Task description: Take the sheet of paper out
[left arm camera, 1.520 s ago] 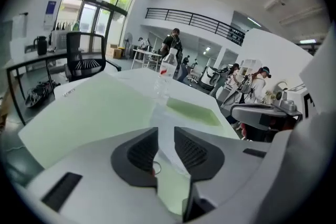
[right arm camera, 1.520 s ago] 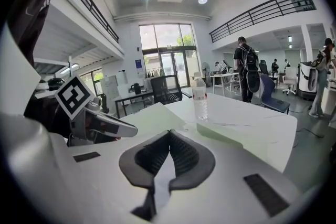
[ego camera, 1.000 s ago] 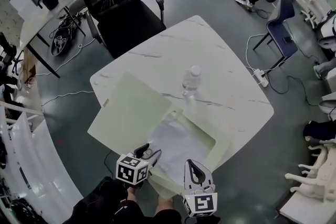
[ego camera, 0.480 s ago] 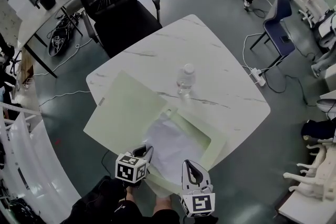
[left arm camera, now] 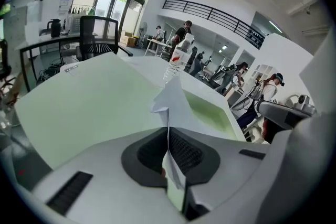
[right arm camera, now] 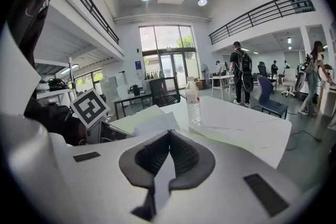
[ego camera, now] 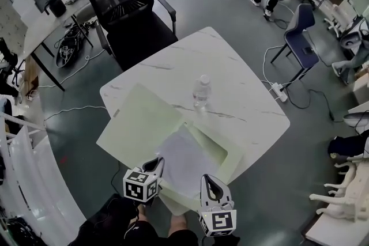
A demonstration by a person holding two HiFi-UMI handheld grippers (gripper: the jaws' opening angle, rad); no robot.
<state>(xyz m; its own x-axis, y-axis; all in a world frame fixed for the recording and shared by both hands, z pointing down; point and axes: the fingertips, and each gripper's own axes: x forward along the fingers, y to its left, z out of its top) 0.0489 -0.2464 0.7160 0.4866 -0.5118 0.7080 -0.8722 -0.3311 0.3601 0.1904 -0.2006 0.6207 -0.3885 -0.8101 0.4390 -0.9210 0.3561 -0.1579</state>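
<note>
The left gripper [ego camera: 154,165] has just clenched its jaws on the near corner of the sheet of paper [ego camera: 185,159]. In the left gripper view the thin white edge runs straight between the closed pads, and the sheet rises from them as a bent, lifted flap. The rest of the sheet lies across the right half of the open folder [ego camera: 138,124], partly over its pocket, and is not yet clear of it.

The right gripper [ego camera: 214,180] sits just beside the sheet on its right. Its jaws are also pressed together, with a pale strip between them that looks like the folder's near edge. The exact contact is hard to make out.

The pale green folder covers the near corner of the table [ego camera: 248,95]. Its opened cover spreads left and hangs over the table's near left edge. A clear bottle [ego camera: 200,91] stands upright around the middle of the table, just beyond the folder's far edge and apart from both grippers. A black chair [ego camera: 132,14] stands off the table's far left edge.
</note>
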